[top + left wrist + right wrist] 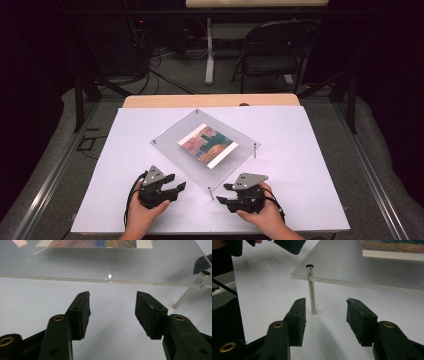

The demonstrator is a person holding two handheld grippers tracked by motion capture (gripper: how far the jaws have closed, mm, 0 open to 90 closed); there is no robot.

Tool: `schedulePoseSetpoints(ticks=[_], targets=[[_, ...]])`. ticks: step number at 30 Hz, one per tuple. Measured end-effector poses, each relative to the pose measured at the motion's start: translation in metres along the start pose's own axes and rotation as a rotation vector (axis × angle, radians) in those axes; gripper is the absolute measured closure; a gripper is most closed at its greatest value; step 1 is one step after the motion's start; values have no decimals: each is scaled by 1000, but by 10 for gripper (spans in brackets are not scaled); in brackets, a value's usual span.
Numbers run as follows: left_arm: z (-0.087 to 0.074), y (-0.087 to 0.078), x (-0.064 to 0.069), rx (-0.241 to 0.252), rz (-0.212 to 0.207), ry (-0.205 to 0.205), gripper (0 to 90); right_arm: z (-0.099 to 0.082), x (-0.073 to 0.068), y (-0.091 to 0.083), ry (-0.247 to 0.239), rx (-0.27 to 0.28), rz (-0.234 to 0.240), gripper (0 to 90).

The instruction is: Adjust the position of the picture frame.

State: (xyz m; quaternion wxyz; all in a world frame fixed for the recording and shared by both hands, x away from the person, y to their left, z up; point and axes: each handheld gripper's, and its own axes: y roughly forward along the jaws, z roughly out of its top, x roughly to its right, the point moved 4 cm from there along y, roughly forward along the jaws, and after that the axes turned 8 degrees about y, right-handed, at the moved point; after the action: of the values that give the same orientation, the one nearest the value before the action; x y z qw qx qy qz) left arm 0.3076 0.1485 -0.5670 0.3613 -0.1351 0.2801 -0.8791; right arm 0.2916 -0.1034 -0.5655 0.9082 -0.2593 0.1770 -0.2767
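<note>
A clear acrylic plate (200, 145) on 4 thin metal legs is standing mid-table, carrying a colourful print (207, 145). Just before its near corner, the left gripper (176, 186) and right gripper (224, 194) are gaping, holding nothing.

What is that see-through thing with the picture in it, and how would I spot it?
Look at the white sheet covering the table. In its middle, turned at an angle, a clear plastic panel stands raised on thin metal posts at its corners. It is a frame: a colourful print with white borders lies flat in it, just beyond the left gripper and right gripper.
</note>
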Motion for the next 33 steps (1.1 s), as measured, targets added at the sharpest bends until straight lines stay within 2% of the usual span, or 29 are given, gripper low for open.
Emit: schedulePoseSetpoints(ticks=[5, 7, 9, 13, 15, 18, 22, 23, 26, 30, 33], targets=[[-5, 3, 7, -21, -33, -15, 453, -4, 8, -16, -10, 12, -33, 457], [-5, 5, 9, -26, -45, -19, 459, -4, 15, -24, -6, 30, -72, 460], [-5, 7, 13, -20, -59, -27, 458, -4, 21, -29, 16, 50, -90, 458], [-5, 9, 21, -20, -77, -3, 450, -4, 33, -33, 63, 77, -127, 435], [-5, 11, 26, -21, -92, 3, 450, -5, 37, -33, 70, 79, -144, 434], [-3, 15, 34, -20, -114, 25, 459, -7, 43, -31, 91, 68, -156, 436], [-2, 19, 43, -18, -140, 40, 499, -8, 48, -31, 113, 71, -155, 480], [-1, 20, 44, -19, -144, 55, 515, -8, 49, -32, 120, 73, -154, 488], [1, 24, 53, -13, -169, 58, 545, -9, 51, -33, 135, 78, -156, 504], [4, 31, 63, -10, -181, 75, 583, -10, 53, -34, 153, 82, -153, 518], [6, 35, 68, -10, -187, 68, 619, -10, 55, -34, 164, 83, -156, 534]])
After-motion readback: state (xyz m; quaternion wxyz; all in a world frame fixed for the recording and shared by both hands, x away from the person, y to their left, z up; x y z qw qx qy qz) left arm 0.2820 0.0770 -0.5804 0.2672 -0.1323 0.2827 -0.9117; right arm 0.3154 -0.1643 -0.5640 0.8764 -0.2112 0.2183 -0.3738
